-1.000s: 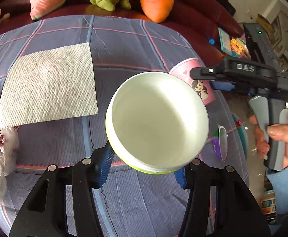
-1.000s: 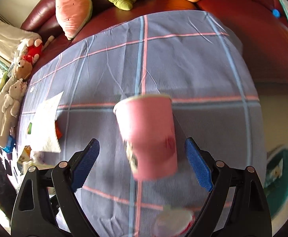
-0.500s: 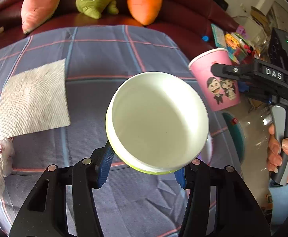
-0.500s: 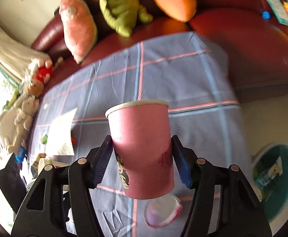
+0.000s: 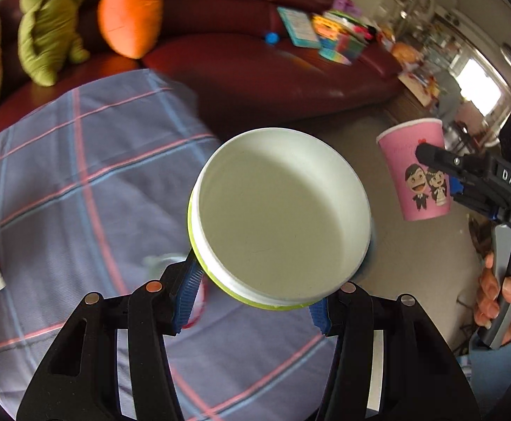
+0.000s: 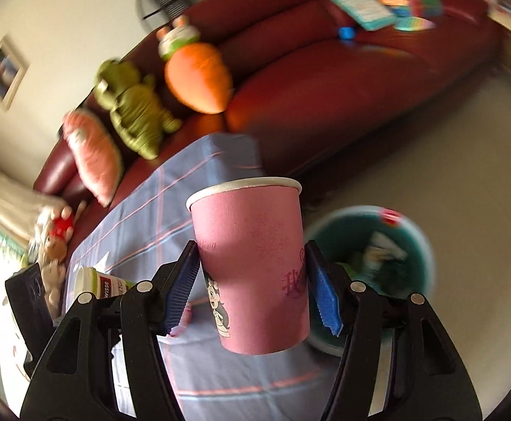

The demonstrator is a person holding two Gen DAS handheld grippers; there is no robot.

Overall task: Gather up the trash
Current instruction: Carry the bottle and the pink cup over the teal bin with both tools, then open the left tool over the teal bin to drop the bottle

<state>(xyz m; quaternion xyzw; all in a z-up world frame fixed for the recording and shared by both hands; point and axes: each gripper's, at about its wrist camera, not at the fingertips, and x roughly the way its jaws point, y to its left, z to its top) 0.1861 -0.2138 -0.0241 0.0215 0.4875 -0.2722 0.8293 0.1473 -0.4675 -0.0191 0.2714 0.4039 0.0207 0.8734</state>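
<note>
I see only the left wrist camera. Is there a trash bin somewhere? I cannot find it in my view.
Observer: Yes. The right wrist camera shows a teal bin on the floor, just right of the pink cup.
Operator: Is it empty?
Observer: No, some trash lies inside; what kind, I cannot tell.
Operator: Does the right hand-held gripper hold the cup on both sides?
Observer: Yes, both blue pads press on its sides.
</note>
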